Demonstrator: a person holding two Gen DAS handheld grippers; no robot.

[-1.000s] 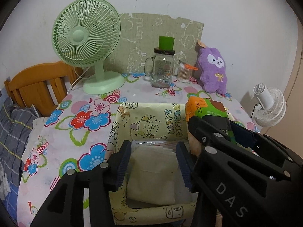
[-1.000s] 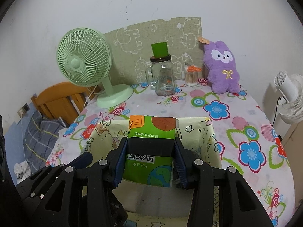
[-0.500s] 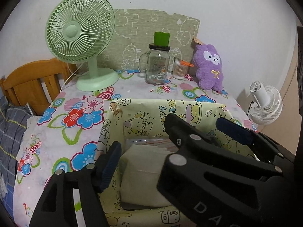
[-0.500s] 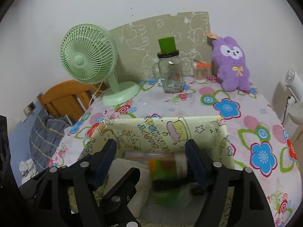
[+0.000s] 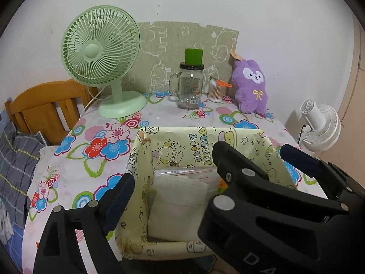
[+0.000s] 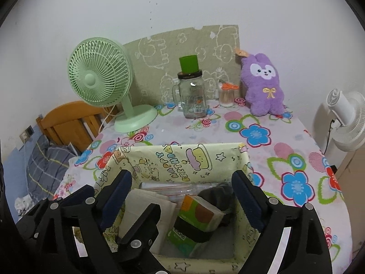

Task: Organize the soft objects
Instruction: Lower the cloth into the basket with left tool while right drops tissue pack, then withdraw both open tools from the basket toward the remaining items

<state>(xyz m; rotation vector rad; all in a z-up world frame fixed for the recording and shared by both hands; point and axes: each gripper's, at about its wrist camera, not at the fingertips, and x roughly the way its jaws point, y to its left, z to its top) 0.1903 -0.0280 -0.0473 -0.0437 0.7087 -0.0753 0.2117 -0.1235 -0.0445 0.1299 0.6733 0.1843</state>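
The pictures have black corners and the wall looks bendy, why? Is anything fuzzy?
Both wrist views come through a fisheye lens: its round edge leaves the corners black and bows straight lines, like the yellow box rim. The light is soft and even, with only a small glint on the glass jar in the left view. Nothing looks smeared; the green pack is sharp in the right view.

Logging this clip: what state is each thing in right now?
Left gripper: open, jaws just opened, holding nothing.
Right gripper: open, jaws just opened, holding nothing.
Green packet: released, tilted inside box.
Yellow box: open-topped, partly filled.
White pouch: lying inside box.
Glass jar: lidded, upright.
Purple plush: upright against wall.
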